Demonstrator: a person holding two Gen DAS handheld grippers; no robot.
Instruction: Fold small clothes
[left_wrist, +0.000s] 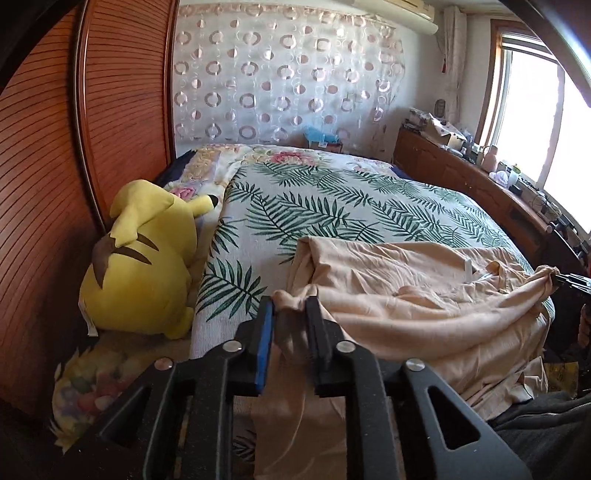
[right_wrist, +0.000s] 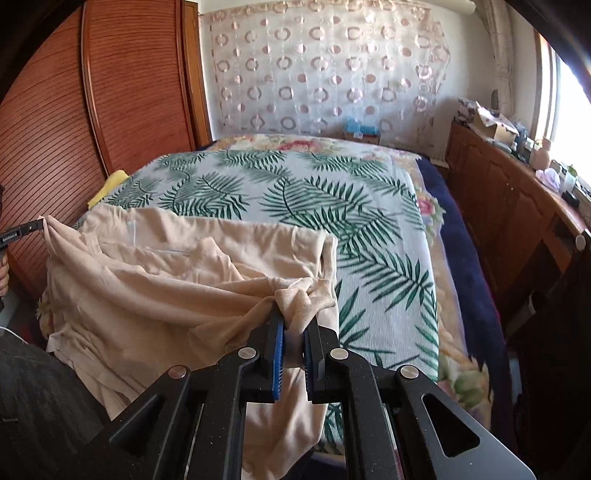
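A beige garment (left_wrist: 406, 280) lies rumpled on the near part of the bed with the palm-leaf cover (left_wrist: 332, 206); part of it hangs over the near edge. My left gripper (left_wrist: 291, 306) is shut on the garment's left corner. My right gripper (right_wrist: 293, 321) is shut on a bunched corner of the same garment (right_wrist: 166, 280) at its right side. Each gripper shows in the other's view: the right one at the far right of the left wrist view (left_wrist: 554, 277), the left one at the far left of the right wrist view (right_wrist: 40, 223), both pinching cloth. The cloth sags between them.
A yellow plush toy (left_wrist: 144, 258) lies at the bed's left side against a wooden slatted wardrobe (left_wrist: 55, 166). A wooden cabinet (right_wrist: 517, 199) with clutter stands along the right under a window. A patterned curtain (right_wrist: 325, 74) hangs behind the bed.
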